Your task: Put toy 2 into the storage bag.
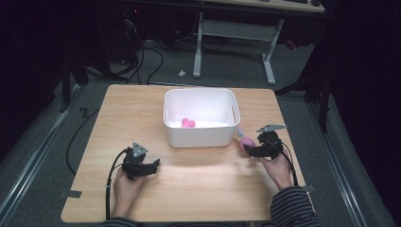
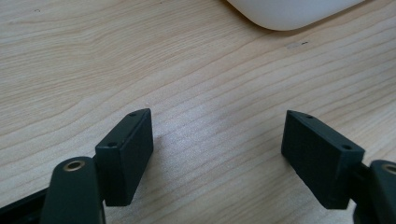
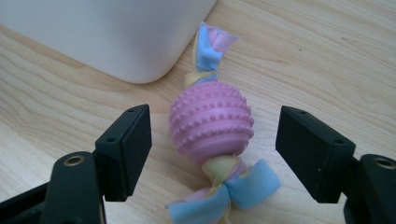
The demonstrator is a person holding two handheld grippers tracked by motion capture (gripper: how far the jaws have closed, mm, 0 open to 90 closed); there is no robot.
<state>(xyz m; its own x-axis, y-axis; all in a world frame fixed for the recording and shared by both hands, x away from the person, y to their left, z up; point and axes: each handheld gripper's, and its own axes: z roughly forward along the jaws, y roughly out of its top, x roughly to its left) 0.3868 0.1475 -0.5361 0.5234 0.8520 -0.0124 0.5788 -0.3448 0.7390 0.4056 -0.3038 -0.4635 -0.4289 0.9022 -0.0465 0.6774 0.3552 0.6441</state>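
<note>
Right gripper view gave me the clearest look: my right claw (image 3: 212,154) sat released, its two black jaws spread wide with a pink studded rubber ball toy (image 3: 211,122) lying between them on the light wooden bench (image 3: 327,56), neither pad touching it. Knotted fleece strips in blue, yellow and pink stuck out of both ends of the ball (one tuft pointed away from me, the other splayed toward the camera). The far tuft lay just beside the rounded corner of the white plastic bin (image 3: 107,32).

From the high view I saw the same toy (image 1: 245,143) on the bench near the bin's front right corner, with my right claw (image 1: 249,151) right at it. The bin (image 1: 201,135) stood at the middle of the bench, and a small pink object (image 1: 188,123) rested inside on its floor; I could not tell what it was.

My left claw (image 1: 156,164) rested well apart from all that, at the front left of the bench. Through the left gripper view it (image 2: 217,154) was released too, jaws wide with bare wood between them.
</note>
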